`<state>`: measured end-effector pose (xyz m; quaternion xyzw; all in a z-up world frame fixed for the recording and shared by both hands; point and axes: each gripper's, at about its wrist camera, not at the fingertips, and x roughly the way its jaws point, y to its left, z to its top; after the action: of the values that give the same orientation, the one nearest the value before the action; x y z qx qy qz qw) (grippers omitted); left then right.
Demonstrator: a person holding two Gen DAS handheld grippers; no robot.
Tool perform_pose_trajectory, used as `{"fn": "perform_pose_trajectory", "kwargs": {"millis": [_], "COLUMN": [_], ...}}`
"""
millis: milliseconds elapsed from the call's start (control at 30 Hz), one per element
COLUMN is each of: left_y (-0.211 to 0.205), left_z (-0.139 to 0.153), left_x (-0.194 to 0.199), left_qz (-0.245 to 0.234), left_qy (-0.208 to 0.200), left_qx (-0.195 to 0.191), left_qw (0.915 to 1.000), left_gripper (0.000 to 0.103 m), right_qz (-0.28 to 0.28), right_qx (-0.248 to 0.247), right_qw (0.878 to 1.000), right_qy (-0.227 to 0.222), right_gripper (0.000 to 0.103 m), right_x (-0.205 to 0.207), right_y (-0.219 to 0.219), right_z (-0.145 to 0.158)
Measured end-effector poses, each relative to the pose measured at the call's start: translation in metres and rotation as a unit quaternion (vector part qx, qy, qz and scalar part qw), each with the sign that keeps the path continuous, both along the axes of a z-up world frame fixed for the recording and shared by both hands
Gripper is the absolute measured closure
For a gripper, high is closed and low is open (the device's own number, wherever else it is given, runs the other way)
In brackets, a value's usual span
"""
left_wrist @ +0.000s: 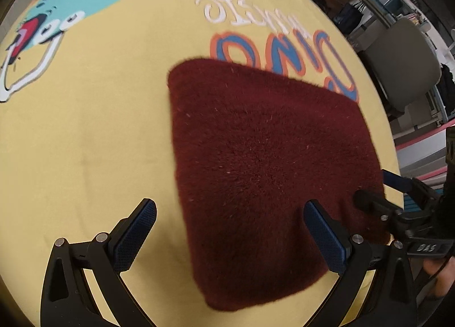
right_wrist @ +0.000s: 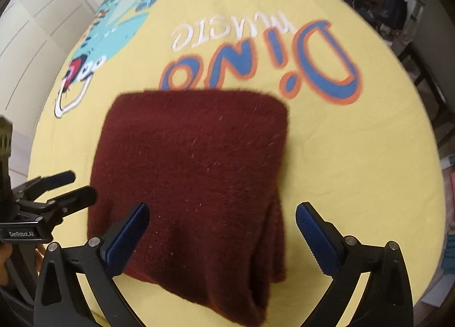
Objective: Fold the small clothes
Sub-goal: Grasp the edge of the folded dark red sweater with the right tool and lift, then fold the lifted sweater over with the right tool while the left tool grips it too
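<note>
Dark red fuzzy garment [right_wrist: 193,184], folded into a thick rectangle, lay on the yellow printed cloth [right_wrist: 355,156] covering the table, just below its "Dino" lettering [right_wrist: 261,68]. The right tongs [right_wrist: 221,238] stood wide apart above the garment's near edge, gripping nothing. The left tongs [left_wrist: 230,238], at 9 o'clock of the fold in the right view, were likewise spread and empty.
</note>
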<state>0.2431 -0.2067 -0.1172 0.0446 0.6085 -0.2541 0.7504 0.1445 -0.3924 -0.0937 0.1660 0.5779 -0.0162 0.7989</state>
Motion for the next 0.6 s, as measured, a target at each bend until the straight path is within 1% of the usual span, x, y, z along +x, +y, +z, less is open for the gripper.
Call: {"fn": "perform_pose_trajectory", "kwargs": {"millis": [67,133,200,300,333,400,533,600], "left_y": [-0.002,-0.002,-0.003,-0.004,-0.003,-0.002,-0.007,-0.010], "left_z": [-0.010,-0.021,-0.032,-0.044,-0.046,-0.049,-0.049,-0.049], "left_x": [0.002,0.004,0.003,-0.005,-0.006,-0.008,-0.014,-0.017], "left_qz": [0.000,0.006,0.008,0.002,0.006,0.010,-0.005,-0.012], "left_qy": [0.002,0.008,0.014,0.004,0.003,0.003,-0.012,-0.019], "left_qx": [0.009,0.009,0.014,0.028,0.027,0.026,0.039,0.046], "left_qw": [1.0000,0.9999,0.9998,0.9996,0.9996,0.9996,0.9991,0.9987], "left_gripper": [0.001,0.001,0.001,0.000,0.000,0.000,0.000,0.000], "right_qz": [-0.006,-0.009,-0.014,-0.018,-0.014,-0.011,-0.028,-0.034], "right_qx": [-0.003,0.005,0.021,0.045,0.047,0.061,0.126,0.136], "right_qw": [1.000,1.000,0.999,0.999,0.999,0.998,0.991,0.990], "right_qy": [0.019,0.026,0.026,0.011,0.005,0.005,0.030,0.027], "right_gripper": [0.000,0.000,0.000,0.000,0.000,0.000,0.000,0.001], "right_x": [0.001,-0.001,-0.004,-0.009,-0.010,-0.011,-0.011,-0.012], "right_y": [-0.002,-0.006,-0.011,-0.017,-0.017,-0.016,-0.026,-0.028], "right_z": [-0.017,-0.031,-0.043,-0.057,-0.060,-0.067,-0.085,-0.088]}}
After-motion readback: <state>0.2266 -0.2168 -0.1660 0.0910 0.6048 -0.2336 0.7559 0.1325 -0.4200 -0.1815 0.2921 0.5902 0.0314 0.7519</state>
